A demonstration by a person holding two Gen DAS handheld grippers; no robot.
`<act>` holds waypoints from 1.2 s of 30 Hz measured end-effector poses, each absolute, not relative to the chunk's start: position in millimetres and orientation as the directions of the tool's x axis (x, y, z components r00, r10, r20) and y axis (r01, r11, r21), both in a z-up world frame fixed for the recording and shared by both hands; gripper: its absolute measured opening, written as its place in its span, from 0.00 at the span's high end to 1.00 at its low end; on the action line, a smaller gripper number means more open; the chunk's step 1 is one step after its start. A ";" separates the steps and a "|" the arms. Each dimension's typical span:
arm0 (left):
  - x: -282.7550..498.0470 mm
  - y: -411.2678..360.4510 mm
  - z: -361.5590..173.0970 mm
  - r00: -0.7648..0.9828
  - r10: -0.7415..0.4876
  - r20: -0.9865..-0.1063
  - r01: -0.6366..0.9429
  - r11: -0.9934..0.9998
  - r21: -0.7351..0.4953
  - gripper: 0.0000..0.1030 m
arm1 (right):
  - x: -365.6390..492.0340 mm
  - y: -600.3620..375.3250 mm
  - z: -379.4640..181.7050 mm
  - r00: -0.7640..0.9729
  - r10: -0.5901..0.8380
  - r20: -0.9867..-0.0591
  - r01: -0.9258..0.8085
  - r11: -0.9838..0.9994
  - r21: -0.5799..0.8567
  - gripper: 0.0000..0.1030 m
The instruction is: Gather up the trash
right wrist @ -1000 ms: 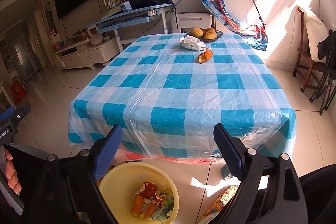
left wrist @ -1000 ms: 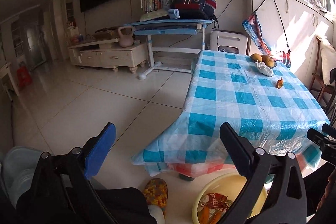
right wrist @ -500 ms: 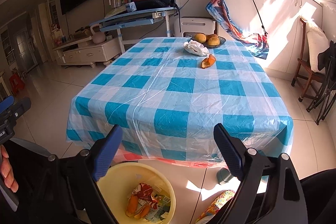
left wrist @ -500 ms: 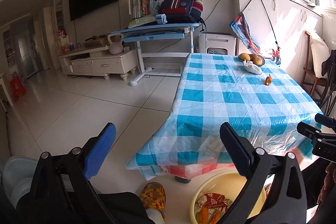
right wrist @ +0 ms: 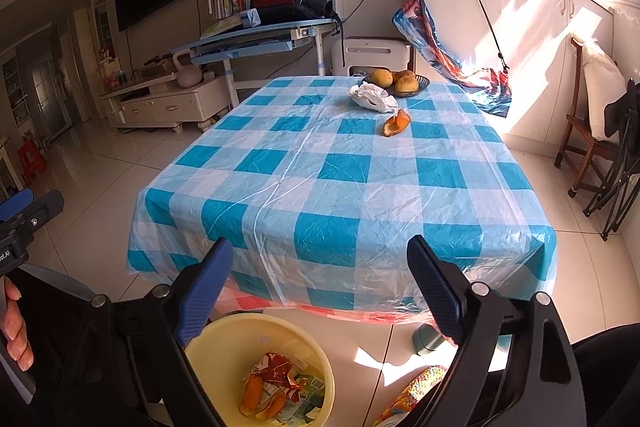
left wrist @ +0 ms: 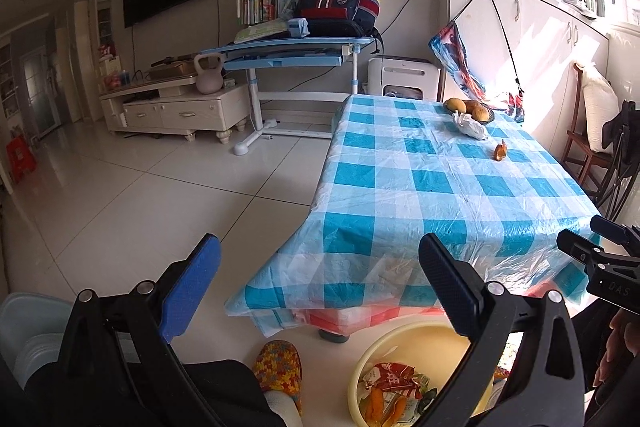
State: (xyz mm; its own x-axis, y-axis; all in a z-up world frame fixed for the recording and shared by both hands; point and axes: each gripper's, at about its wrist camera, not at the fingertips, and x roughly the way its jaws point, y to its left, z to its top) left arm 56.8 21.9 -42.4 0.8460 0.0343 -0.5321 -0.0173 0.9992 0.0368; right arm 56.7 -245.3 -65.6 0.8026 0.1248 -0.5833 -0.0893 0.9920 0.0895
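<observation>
A blue-and-white checked table [right wrist: 344,195] fills the middle of both views. At its far end lie a crumpled white wrapper [right wrist: 374,98] and an orange peel [right wrist: 396,124], seen smaller in the left wrist view as wrapper [left wrist: 470,125] and peel [left wrist: 500,151]. On the floor at the table's near edge sits a yellow bin [right wrist: 224,351] holding wrappers and peels, also bin [left wrist: 384,347]. My right gripper [right wrist: 320,275] hangs open over the bin and near table edge, nothing between its fingers. My left gripper [left wrist: 320,271] is open and empty, left of the table's corner.
A dish of fruit [right wrist: 400,79] stands behind the wrapper. A blue desk [left wrist: 288,51] with a backpack and a TV cabinet [left wrist: 176,107] line the far wall. Wooden chair [right wrist: 584,131] and folded frame stand right. A slippered foot [left wrist: 280,363] rests beside the bin.
Both views have swung slightly, so the table sits a little further left in the left wrist view. Both grippers stay open and empty; nothing on the table has moved.
</observation>
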 end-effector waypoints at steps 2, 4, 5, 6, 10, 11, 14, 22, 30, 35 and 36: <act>56.8 21.8 -42.4 0.847 0.038 -0.531 -0.020 0.999 0.039 0.07 | 56.6 -245.4 -65.4 0.803 0.125 -0.582 -0.090 0.992 0.088 0.17; 56.9 21.8 -42.3 0.847 0.037 -0.531 -0.019 0.999 0.038 0.07 | 56.5 -245.1 -64.8 0.805 0.125 -0.580 -0.091 0.992 0.087 0.17; 56.8 21.7 -42.3 0.847 0.037 -0.531 -0.019 0.999 0.039 0.07 | 56.0 -245.0 -64.3 0.806 0.124 -0.578 -0.091 0.992 0.087 0.17; 56.6 21.5 -42.5 0.847 0.038 -0.530 -0.019 0.999 0.040 0.07 | 55.7 -245.0 -63.9 0.807 0.125 -0.577 -0.092 0.992 0.086 0.17; 56.0 21.9 -42.0 0.850 0.039 -0.526 -0.020 0.999 0.043 0.07 | 55.7 -244.7 -63.5 0.807 0.125 -0.577 -0.093 0.992 0.086 0.17; 56.2 22.2 -42.0 0.850 0.038 -0.526 -0.019 0.999 0.041 0.07 | 55.6 -244.7 -63.8 0.807 0.125 -0.577 -0.093 0.992 0.086 0.17; 55.8 22.6 -41.1 0.850 0.039 -0.525 -0.023 0.999 0.037 0.07 | 55.6 -244.6 -63.7 0.807 0.126 -0.576 -0.092 0.992 0.087 0.17; 55.4 23.5 -40.3 0.850 0.037 -0.525 -0.022 0.999 0.035 0.07 | 55.3 -244.4 -64.4 0.808 0.125 -0.576 -0.093 0.992 0.086 0.17; 55.2 23.3 -39.9 0.851 0.036 -0.524 -0.021 0.999 0.034 0.07 | 55.0 -244.3 -64.1 0.808 0.127 -0.575 -0.094 0.992 0.086 0.17; 55.0 20.5 -38.1 0.852 0.030 -0.522 -0.017 0.999 0.029 0.07 | 54.8 -244.2 -63.9 0.809 0.127 -0.574 -0.095 0.992 0.086 0.17; 55.2 19.7 -37.9 0.853 0.028 -0.522 -0.015 0.999 0.028 0.07 | 54.8 -244.2 -63.8 0.809 0.128 -0.574 -0.095 0.992 0.086 0.17</act>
State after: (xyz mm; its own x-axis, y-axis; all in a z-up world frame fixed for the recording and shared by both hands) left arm 55.2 19.7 -37.9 0.8527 0.0278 -0.5217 -0.0154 0.9995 0.0280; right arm 54.8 -244.2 -63.8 0.8087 0.1276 -0.5743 -0.0953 0.9917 0.0861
